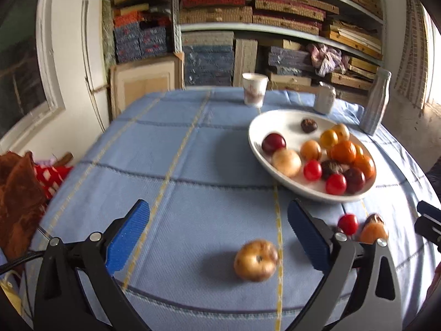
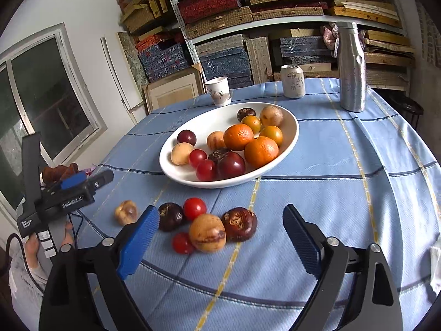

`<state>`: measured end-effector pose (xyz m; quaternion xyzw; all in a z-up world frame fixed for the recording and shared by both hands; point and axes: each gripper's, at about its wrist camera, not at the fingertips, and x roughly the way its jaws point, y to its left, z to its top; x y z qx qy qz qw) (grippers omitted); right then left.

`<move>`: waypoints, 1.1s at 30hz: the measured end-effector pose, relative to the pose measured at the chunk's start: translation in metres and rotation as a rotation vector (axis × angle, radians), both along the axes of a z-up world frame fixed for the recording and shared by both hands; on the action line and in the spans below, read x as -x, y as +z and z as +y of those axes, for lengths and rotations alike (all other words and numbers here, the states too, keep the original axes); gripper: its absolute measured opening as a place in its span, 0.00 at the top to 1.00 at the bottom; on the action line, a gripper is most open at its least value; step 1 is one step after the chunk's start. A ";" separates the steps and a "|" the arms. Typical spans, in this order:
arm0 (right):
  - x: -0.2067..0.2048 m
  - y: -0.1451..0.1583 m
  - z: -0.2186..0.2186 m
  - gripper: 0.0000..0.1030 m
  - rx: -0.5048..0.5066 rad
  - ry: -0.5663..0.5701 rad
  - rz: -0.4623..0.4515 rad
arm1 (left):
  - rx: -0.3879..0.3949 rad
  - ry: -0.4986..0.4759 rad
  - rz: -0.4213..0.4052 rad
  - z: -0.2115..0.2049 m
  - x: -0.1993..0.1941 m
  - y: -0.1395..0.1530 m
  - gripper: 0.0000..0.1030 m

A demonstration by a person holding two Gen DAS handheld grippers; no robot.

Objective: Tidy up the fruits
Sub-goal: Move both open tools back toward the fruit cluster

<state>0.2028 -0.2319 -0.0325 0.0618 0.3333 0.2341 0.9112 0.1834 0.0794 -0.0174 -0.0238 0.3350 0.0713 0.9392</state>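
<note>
Your left gripper [image 1: 217, 237] has its fingers spread wide with nothing between the pads, and a single tan, speckled fruit [image 1: 255, 259] lies on the blue checked cloth of the desk [image 1: 171, 165] just ahead of them, nearer the right-hand finger. Your right gripper [image 2: 222, 241] is likewise wide apart and empty, hanging over a loose cluster: a yellow-brown fruit [image 2: 207, 233], two dark chestnut-like bulbs [image 2: 239, 224] [image 2: 171, 216] and two cherry tomatoes [image 2: 194, 208] [image 2: 182, 243], all touching or nearly so. The white bowl [image 2: 176, 171] further back already carries oranges, plums, tomatoes and more. These pieces look small, round and light, so they will likely roll if nudged; take each across its widest middle and close gently, since the tomatoes probably bruise or split under a hard squeeze, while the bulbs seem firmer. In the cluster, a finger pushed in carelessly could scatter the neighbours. The right view gives you the whole cluster, your other gripper at the left edge with a hand beneath it, and the lone fruit beside it; the left view shows only a tomato and part of two other pieces behind its right-hand finger, but shows its own target clearly, though blurred.
</note>
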 end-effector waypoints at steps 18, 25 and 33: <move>0.005 -0.004 -0.008 0.04 -0.033 -0.027 0.047 | -0.186 -0.068 0.138 -0.038 -0.001 -0.044 0.04; 0.002 -0.007 -0.008 0.04 -0.028 -0.036 0.067 | -0.080 -0.085 0.178 -0.026 -0.006 -0.050 0.04; 0.001 -0.009 -0.009 0.03 -0.032 -0.041 0.084 | -0.026 -0.053 0.253 -0.016 -0.016 -0.063 0.04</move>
